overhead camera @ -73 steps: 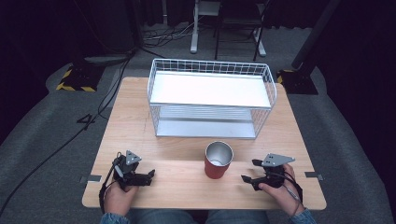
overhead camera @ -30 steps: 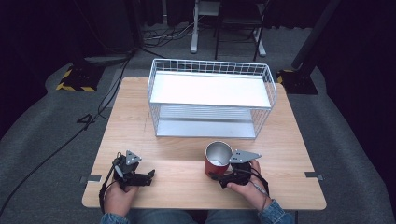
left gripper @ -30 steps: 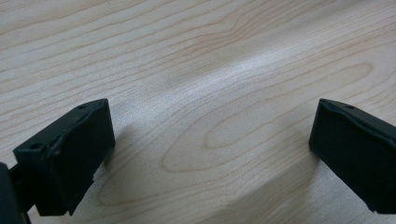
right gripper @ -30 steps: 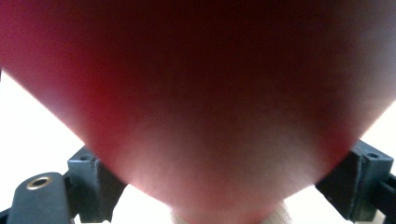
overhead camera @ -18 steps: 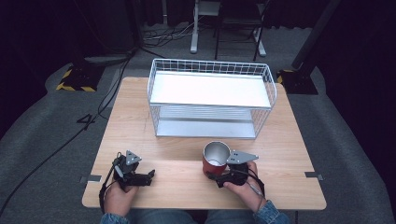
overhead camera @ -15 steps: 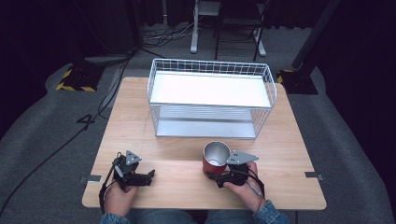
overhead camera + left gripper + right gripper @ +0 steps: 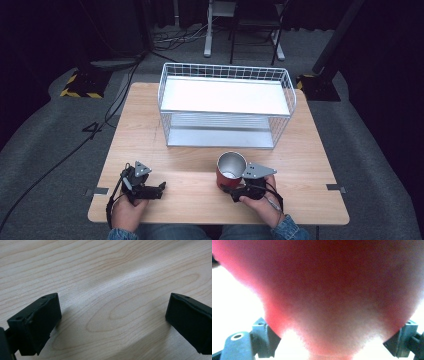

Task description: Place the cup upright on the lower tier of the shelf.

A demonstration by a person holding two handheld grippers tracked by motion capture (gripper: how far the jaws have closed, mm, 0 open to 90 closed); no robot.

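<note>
A: Logging scene. Wooden table [image 7: 150, 130] on grey carpet; white wire rack [image 7: 226, 105] stands at the far half, red cup [image 7: 230, 170] upright in front of it, near the front edge.

B: Right gripper [image 7: 231, 190]?

A: Jaws spread either side of the cup [image 7: 337, 290]; contact unclear, the close view is blurred.

B: Left gripper [image 7: 161, 188]?

A: Wide open, holding nothing, low over bare wood [image 7: 112, 277], well apart from the cup.

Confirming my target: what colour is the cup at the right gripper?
Red outside, bare silver metal inside: the cup, clearest in the high view.
</note>
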